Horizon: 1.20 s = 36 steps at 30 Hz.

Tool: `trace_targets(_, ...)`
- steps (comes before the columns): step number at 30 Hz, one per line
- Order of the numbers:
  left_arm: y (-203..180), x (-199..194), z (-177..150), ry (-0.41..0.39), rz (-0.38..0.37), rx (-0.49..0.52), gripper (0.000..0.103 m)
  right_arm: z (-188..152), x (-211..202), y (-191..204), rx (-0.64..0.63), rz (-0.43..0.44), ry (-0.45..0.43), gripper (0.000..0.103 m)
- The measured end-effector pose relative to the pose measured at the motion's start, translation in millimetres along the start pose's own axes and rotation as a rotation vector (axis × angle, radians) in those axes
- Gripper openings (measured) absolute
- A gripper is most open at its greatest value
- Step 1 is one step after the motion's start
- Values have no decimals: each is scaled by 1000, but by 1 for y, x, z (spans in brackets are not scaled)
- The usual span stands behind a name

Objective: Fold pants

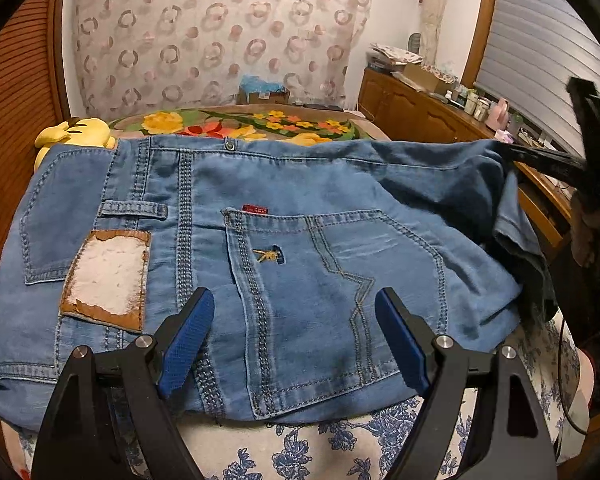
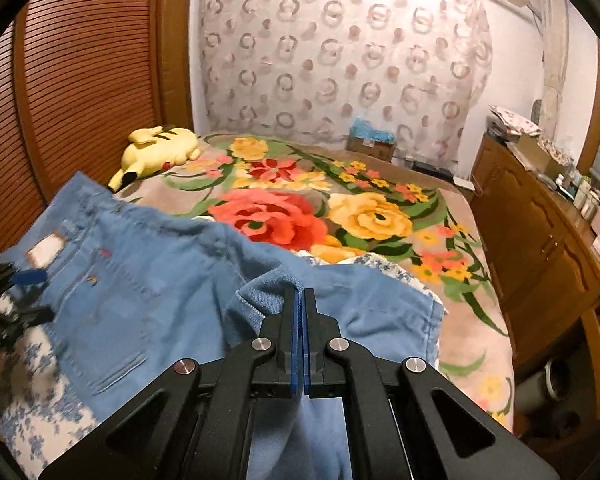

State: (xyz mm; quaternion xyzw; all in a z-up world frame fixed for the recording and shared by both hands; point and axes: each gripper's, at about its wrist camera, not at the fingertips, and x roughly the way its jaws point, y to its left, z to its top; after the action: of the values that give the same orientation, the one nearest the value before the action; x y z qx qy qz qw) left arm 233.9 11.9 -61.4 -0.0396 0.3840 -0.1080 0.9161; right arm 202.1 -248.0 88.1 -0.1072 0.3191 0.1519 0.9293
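Observation:
Blue denim pants (image 1: 284, 248) lie on the bed, back side up, with a rear pocket and a worn leather waist patch (image 1: 108, 276) showing. My left gripper (image 1: 296, 332) is open and empty, hovering just above the rear pocket near the front edge. My right gripper (image 2: 301, 300) is shut on a fold of the pants' leg fabric (image 2: 268, 292) and holds it lifted above the rest of the pants (image 2: 140, 280). The right gripper also shows in the left wrist view (image 1: 512, 152), gripping the raised denim at the right.
A floral blanket (image 2: 340, 208) covers the bed beyond the pants, over a blue-and-white floral sheet (image 1: 340, 440). A yellow plush toy (image 2: 160, 150) lies at the far left. A wooden cabinet (image 2: 540, 240) with clutter runs along the right. A slatted wooden door (image 2: 80, 80) is at the left.

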Motion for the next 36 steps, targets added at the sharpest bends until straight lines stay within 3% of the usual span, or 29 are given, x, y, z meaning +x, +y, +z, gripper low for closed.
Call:
trace_targets(7,-2,10,0,20,4,4,83,10,39,6,2,-46,37,1)
trace_targets(12,-6,14,-2,28,-1,15,83,18,39,-1,84,-31,40,1)
trace_targets(14,-8,16,-4,34,-8,20,83,18,33,-1,84,-45,42,7)
trace_targets(16,-11,20,-6,41,1,29,83,16,25,2,74,-58,39,29)
trace_targets(18,-13,23,-9,47,13,37,83,10,14,3,84,-41,37,43)
trace_targets(27,-13,31,-18,57,10,35,83,-24,-17,32,65,70,109,44)
trace_targets(29,-12,32,-20,52,9,37,83,-30,-19,37,63,82,130,49)
trace_targets(31,-12,33,-22,47,10,42,83,-33,-19,35,78,83,142,58)
trace_targets(36,-12,34,-24,47,11,47,83,-37,-5,26,108,55,190,58)
